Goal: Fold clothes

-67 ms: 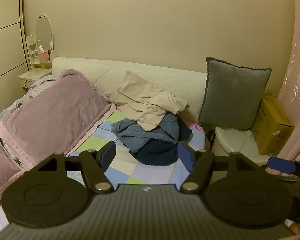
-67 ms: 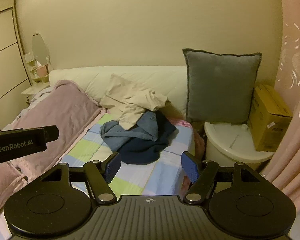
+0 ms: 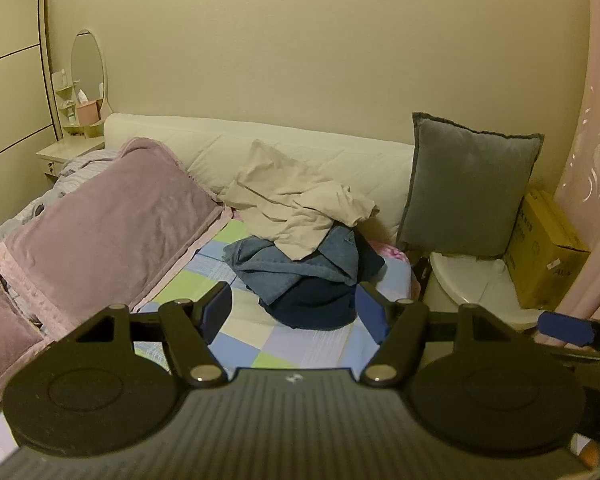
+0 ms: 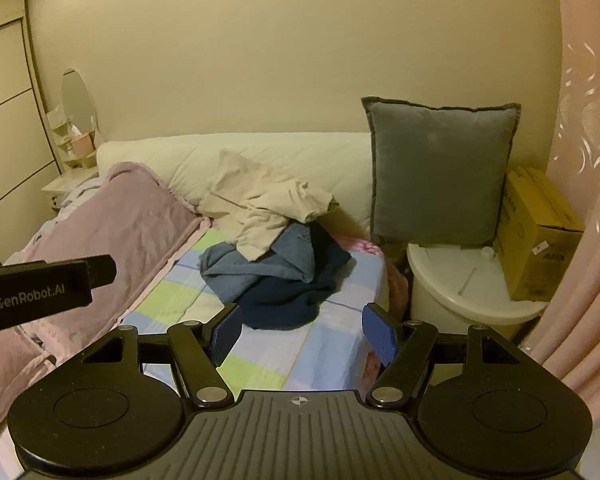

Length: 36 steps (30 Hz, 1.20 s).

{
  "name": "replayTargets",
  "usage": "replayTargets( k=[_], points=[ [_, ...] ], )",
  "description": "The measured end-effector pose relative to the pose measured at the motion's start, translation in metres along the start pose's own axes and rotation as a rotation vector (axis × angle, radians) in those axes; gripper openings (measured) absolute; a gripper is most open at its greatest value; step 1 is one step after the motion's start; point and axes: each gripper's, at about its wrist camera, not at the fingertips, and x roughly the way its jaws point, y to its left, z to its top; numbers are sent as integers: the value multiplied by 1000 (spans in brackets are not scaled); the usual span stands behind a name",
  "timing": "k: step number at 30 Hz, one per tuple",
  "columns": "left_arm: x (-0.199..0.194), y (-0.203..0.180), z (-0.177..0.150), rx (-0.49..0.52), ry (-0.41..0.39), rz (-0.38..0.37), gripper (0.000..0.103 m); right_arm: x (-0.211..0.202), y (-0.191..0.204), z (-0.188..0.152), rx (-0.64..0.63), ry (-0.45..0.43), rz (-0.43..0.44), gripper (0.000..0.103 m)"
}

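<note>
Your left gripper [image 3: 294, 312] and right gripper [image 4: 302, 330] both hang above the bed [image 4: 332, 344], fingers spread wide and holding nothing, just as they were a moment ago. Almost nothing has changed: each view has barely shifted. The pile of clothes [image 4: 276, 264], beige on top of denim blue and navy, lies untouched on the checked sheet near the headboard [image 3: 340, 160], beside the grey cushion [image 4: 440, 172], well apart from both grippers.
</note>
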Motion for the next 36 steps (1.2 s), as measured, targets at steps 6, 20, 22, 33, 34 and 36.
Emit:
replayTargets(
  k=[6, 20, 22, 33, 34, 36],
  points=[
    [-1, -2, -3, -4, 1, -11, 65, -7, -7, 2, 17, -14, -2, 70],
    [5, 3, -2, -18, 6, -21, 65, -9, -5, 16, 11, -36, -21, 70],
    [7, 3, 1, -18, 6, -17, 65, -8, -5, 16, 11, -40, -19, 70],
    [10, 17, -1, -13, -6, -1, 65, 4, 1, 17, 30, -53, -7, 70],
    [11, 17, 0, -12, -7, 0, 65, 6, 1, 17, 32, -54, -6, 70],
    [13, 18, 3, -10, -8, 3, 65, 7, 4, 18, 35, -58, -7, 70]
  ],
)
